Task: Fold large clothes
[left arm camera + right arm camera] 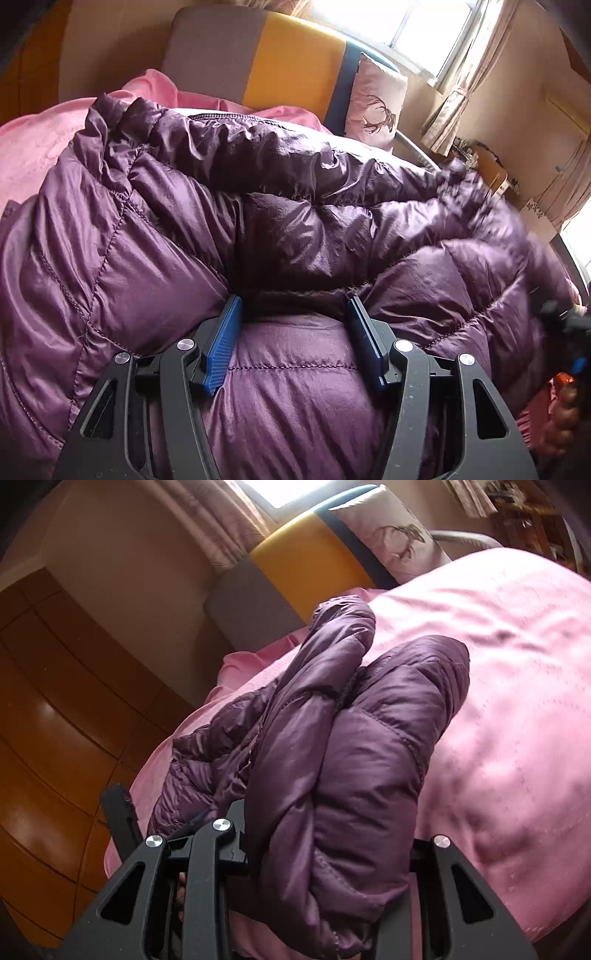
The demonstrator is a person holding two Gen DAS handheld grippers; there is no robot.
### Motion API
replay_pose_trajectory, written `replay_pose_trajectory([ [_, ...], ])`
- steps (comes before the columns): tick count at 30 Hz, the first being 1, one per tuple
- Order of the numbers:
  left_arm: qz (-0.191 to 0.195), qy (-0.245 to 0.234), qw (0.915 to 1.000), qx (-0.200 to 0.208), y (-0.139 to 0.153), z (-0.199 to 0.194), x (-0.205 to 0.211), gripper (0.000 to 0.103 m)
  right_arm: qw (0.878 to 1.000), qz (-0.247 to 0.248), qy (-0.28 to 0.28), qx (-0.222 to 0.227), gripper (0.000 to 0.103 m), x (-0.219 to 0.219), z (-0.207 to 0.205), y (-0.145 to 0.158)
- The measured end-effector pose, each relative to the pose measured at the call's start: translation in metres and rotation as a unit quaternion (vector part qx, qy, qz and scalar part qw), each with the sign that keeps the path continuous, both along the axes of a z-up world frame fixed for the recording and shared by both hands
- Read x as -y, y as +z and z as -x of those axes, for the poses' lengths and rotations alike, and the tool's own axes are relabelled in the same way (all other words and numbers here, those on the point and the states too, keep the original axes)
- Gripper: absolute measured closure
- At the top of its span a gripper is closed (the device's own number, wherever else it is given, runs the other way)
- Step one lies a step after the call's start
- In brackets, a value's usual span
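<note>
Purple quilted down jacket (pixel 295 206), shiny and puffy, lies heaped over a pink bedsheet (pixel 33 147) and fills most of the left wrist view; far behind it stands a grey and yellow headboard (pixel 288 55) with a pale cushion printed with a deer (pixel 376 99) at its right end.

What could go wrong starts with the fabric. We judge this slick shell likely to slide out of any pinch that takes only the outer layer, and the trapped air in the baffles will push a fold back open unless it is pressed flat. The bundle on the right hangs heavy beyond the jaws, so a quick swing could drag it loose or twist the fold out of line. If the two hands pull different layers, the jacket will bunch rather than fold.

Our left gripper (pixel 293 306) stands about half open, its blue ribbed pads (pixel 223 350) bedded into the jacket on either side of a puffed panel. They look pressed against the down, though we cannot say how firm that hold is.

Our right gripper (pixel 325 834) is closed down on a thick roll of the same jacket (pixel 332 746), which swells out between the black arms and hides the pads completely. That roll sits raised above the pink sheet at the near left of the bed, with wooden flooring (pixel 55 720) further left.
</note>
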State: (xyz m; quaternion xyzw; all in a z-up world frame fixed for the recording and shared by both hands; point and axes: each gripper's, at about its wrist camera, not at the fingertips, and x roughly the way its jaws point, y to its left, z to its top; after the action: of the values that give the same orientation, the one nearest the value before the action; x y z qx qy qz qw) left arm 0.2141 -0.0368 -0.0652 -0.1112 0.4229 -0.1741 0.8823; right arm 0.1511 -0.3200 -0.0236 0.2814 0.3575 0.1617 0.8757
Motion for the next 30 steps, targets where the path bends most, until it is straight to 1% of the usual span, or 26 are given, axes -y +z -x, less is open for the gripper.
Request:
replay_pose_trajectory([
  [2, 0.011, 0.0, 0.9999, 0.0, -0.001, 0.001, -0.003, 0.046, 0.999, 0.025, 0.028, 0.03, 0.073, -0.026, -0.002, 0.024],
  [4, 0.025, 0.0, 0.9997, -0.001, -0.003, 0.001, -0.01, 0.046, 0.994, 0.061, 0.068, 0.058, 0.073, -0.061, -0.007, 0.047],
  [7, 0.052, -0.001, 0.9986, -0.005, -0.006, 0.002, -0.021, 0.048, 0.984, 0.101, 0.126, 0.081, 0.073, -0.115, -0.018, 0.066],
  [10, 0.077, -0.008, 0.997, -0.011, -0.01, 0.001, -0.029, 0.051, 0.974, 0.137, 0.162, 0.081, 0.073, -0.158, -0.029, 0.066],
  [12, 0.088, -0.019, 0.9959, -0.014, -0.01, 0.002, -0.035, 0.054, 0.969, 0.158, 0.173, 0.076, 0.073, -0.178, -0.036, 0.063],
  [14, 0.104, -0.031, 0.9938, -0.023, -0.005, 0.005, -0.045, 0.055, 0.966, 0.174, 0.179, 0.072, 0.073, -0.187, -0.035, 0.06],
  [16, 0.108, -0.058, 0.9918, -0.037, 0.005, 0.011, -0.058, 0.056, 0.963, 0.186, 0.182, 0.067, 0.073, -0.19, -0.035, 0.057],
  [17, 0.113, -0.074, 0.99, -0.041, 0.011, 0.016, -0.067, 0.056, 0.961, 0.195, 0.184, 0.067, 0.073, -0.192, -0.033, 0.057],
  [18, 0.128, -0.091, 0.9867, -0.043, 0.021, 0.022, -0.083, 0.055, 0.958, 0.205, 0.187, 0.067, 0.073, -0.195, -0.029, 0.054],
  [19, 0.137, -0.098, 0.9849, -0.038, 0.028, 0.028, -0.097, 0.056, 0.954, 0.219, 0.191, 0.067, 0.073, -0.202, -0.03, 0.054],
  [20, 0.144, -0.098, 0.9844, -0.023, 0.039, 0.037, -0.12, 0.054, 0.95, 0.237, 0.194, 0.068, 0.073, -0.209, -0.029, 0.053],
  [21, 0.147, -0.093, 0.9848, -0.012, 0.045, 0.041, -0.135, 0.049, 0.945, 0.25, 0.198, 0.07, 0.073, -0.216, -0.029, 0.053],
  [23, 0.163, -0.066, 0.9845, 0.005, 0.055, 0.048, -0.174, 0.047, 0.927, 0.299, 0.214, 0.08, 0.071, -0.245, -0.023, 0.05],
  [25, 0.2, -0.039, 0.9787, 0.025, 0.065, 0.053, -0.211, 0.047, 0.902, 0.352, 0.231, 0.093, 0.067, -0.275, -0.016, 0.039],
  [26, 0.224, -0.029, 0.9735, 0.036, 0.069, 0.055, -0.226, 0.045, 0.887, 0.378, 0.244, 0.103, 0.065, -0.291, -0.012, 0.031],
  [27, 0.251, -0.025, 0.9666, 0.049, 0.074, 0.057, -0.241, 0.038, 0.872, 0.402, 0.254, 0.112, 0.061, -0.305, -0.006, 0.02],
  [28, 0.269, -0.028, 0.961, 0.059, 0.079, 0.058, -0.249, 0.034, 0.859, 0.424, 0.261, 0.121, 0.056, -0.32, -0.001, 0.009],
  [29, 0.28, -0.037, 0.9572, 0.065, 0.083, 0.059, -0.253, 0.029, 0.848, 0.439, 0.266, 0.131, 0.054, -0.331, 0.004, -0.001],
  [30, 0.292, -0.055, 0.9523, 0.068, 0.088, 0.058, -0.254, 0.024, 0.838, 0.452, 0.267, 0.146, 0.049, -0.34, 0.011, -0.009],
])
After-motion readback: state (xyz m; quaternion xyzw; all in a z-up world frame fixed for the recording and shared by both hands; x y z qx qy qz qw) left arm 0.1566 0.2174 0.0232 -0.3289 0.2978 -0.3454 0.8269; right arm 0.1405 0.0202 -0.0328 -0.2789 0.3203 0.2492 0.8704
